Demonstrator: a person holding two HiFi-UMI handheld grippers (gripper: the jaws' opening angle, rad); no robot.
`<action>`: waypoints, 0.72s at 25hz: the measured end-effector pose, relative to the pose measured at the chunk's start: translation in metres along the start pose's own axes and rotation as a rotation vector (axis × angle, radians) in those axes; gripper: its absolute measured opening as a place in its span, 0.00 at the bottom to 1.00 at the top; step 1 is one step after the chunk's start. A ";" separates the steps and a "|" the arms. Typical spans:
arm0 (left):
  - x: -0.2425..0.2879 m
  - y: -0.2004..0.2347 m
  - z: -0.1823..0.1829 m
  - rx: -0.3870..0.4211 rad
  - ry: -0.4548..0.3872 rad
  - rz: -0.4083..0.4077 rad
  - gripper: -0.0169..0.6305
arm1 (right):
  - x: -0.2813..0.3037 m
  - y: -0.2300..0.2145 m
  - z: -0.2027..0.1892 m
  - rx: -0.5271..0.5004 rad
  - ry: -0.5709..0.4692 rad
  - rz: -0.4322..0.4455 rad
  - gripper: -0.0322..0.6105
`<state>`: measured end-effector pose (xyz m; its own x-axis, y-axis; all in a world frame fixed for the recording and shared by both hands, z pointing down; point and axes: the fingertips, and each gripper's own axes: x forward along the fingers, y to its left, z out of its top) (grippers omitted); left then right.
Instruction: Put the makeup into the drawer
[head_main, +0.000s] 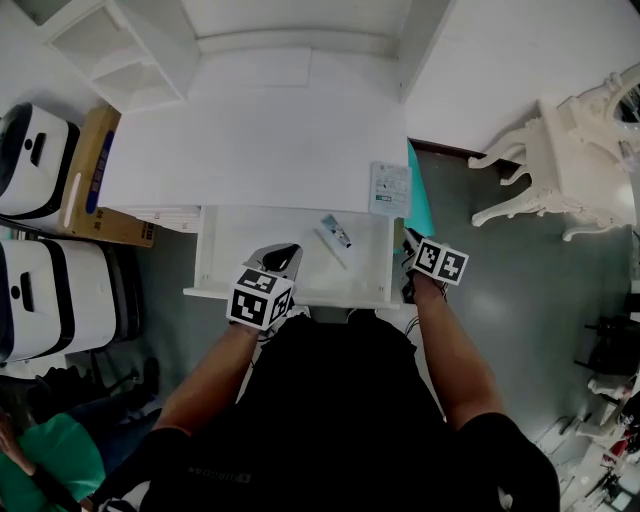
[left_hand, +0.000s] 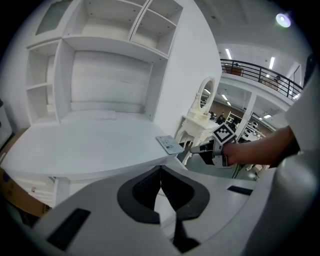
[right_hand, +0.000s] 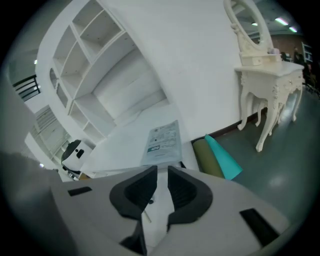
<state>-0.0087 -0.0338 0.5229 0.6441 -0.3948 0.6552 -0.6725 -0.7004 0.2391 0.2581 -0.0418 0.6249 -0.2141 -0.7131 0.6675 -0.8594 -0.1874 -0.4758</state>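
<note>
Over on the left, the left gripper (head_main: 279, 258) is hovering above the open drawer (head_main: 215, 250), jaws pinched together on nothing. One tube (head_main: 335, 231) is already lying in there. A flat packet (head_main: 390, 188) is sitting on the desk's (head_main: 250, 150) right front corner, and the right gripper (head_main: 410, 242) is pointing at it, jaws barely parted, empty. Personally I'd be opening wider and sliding onto the packet's near edge.

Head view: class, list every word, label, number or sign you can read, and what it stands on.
Nothing reads clearly.
Packet on the desk: printed lines, dark band, too small.
Cardboard box: blue print, blurred.
Tube in the drawer: print too small.
Black shirt: pale lettering, unreadable.
</note>
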 end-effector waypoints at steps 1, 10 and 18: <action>0.000 0.001 -0.001 -0.004 0.002 0.007 0.04 | 0.006 -0.011 0.006 0.028 -0.005 -0.007 0.16; -0.004 0.010 -0.003 -0.048 0.013 0.066 0.04 | 0.061 -0.035 0.040 0.111 0.021 0.031 0.32; -0.004 0.014 -0.007 -0.074 0.020 0.079 0.04 | 0.069 -0.042 0.027 0.220 0.038 0.081 0.32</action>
<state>-0.0228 -0.0377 0.5285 0.5813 -0.4345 0.6880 -0.7461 -0.6219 0.2378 0.2923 -0.1013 0.6749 -0.2989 -0.7065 0.6414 -0.7175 -0.2768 -0.6392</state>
